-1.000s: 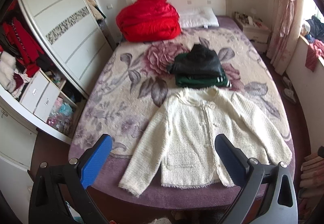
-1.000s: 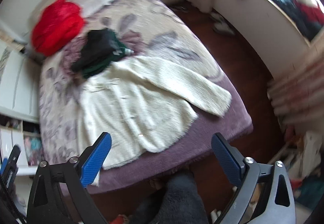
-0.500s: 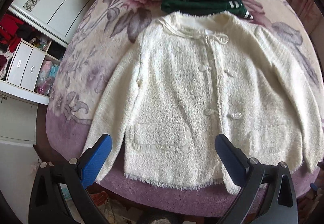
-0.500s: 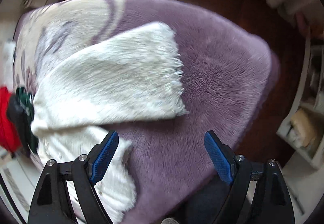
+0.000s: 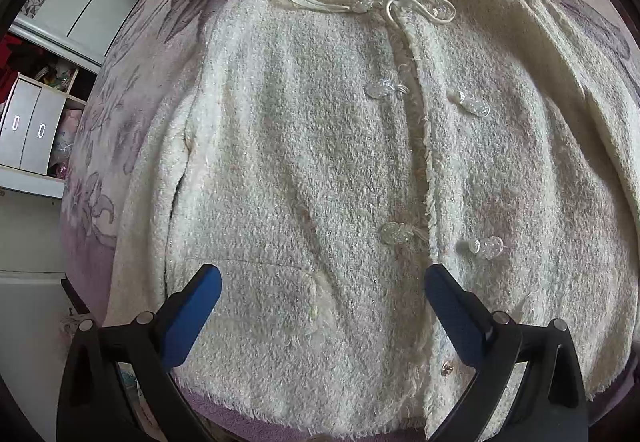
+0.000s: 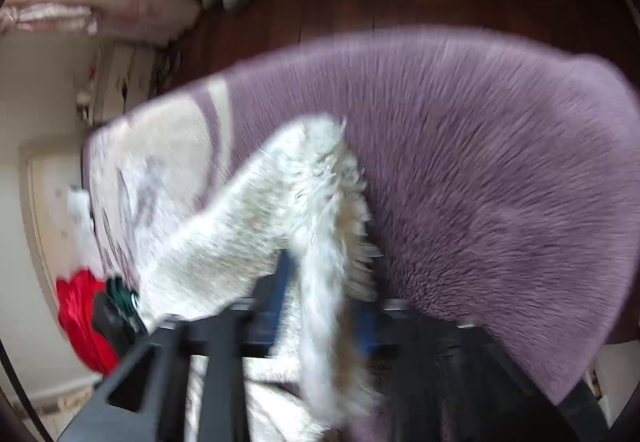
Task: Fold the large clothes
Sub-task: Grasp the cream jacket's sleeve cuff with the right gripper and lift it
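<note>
While the right gripper (image 6: 320, 306) clenches the sleeve cuff (image 6: 320, 202), the jacket (image 5: 320, 162) lies flat on the bed (image 6: 500, 162), collar at 12 o'clock; left gripper (image 5: 320, 310) hangs released above its hem.

The view was blurred. The right gripper (image 6: 326, 302) had its blue pads closed on the fringed cuff of the cream jacket's sleeve (image 6: 312, 202), which rose from the purple bedspread (image 6: 500, 162). A red bundle (image 6: 80, 318) lay far left.
</note>
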Demonstrator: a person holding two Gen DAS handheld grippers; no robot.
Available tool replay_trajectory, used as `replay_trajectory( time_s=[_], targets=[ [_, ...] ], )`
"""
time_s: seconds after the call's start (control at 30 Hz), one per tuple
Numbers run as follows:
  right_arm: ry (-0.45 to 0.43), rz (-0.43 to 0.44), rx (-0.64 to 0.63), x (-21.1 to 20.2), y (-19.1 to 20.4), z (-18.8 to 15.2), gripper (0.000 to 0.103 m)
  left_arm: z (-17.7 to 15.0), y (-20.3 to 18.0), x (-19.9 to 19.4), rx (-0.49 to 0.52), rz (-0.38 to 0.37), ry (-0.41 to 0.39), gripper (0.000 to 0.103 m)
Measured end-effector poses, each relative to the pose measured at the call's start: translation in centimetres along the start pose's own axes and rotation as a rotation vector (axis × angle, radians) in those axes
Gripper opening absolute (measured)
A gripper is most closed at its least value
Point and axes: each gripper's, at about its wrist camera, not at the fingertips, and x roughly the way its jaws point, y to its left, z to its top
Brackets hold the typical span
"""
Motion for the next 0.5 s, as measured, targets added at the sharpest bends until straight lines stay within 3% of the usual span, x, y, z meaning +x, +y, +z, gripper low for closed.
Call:
replay_trajectory(
  time_s=[0.07,0.1,0.13,0.3,0.4,0.5],
  targets=[
    [-0.023,0.025,0.013,0.7,0.1,-0.6,0.045,-0.2,0.0,0.8,0.010,0.009,0.009,0.103],
    [-0.041,0.015,0.012,0.6,0.5,-0.7,0.037,-0.2,0.2,1.1,0.005,0.012,0.010,0.103],
    [-0.062,0.013,0.013,-0.1,1.4,-1.0,0.011,-0.2,0.5,1.2,-0.003,0.017,0.003,0.103],
    [-0.131,0.027,-0.023,-3.6,7.5,-2.1,0.009,0.7,2.5,2.4,-0.032,0.056,-0.023,0.103],
    [-0.137,0.018,-0.171,-5.1,13.9,-4.1,0.009,1.4,4.6,3.6,-0.073,0.077,-0.024,0.103],
    [-0.106,0.003,-0.386,-5.2,21.7,-8.4,0.009,1.8,7.0,4.0,-0.121,0.084,-0.034,0.103]
  ],
)
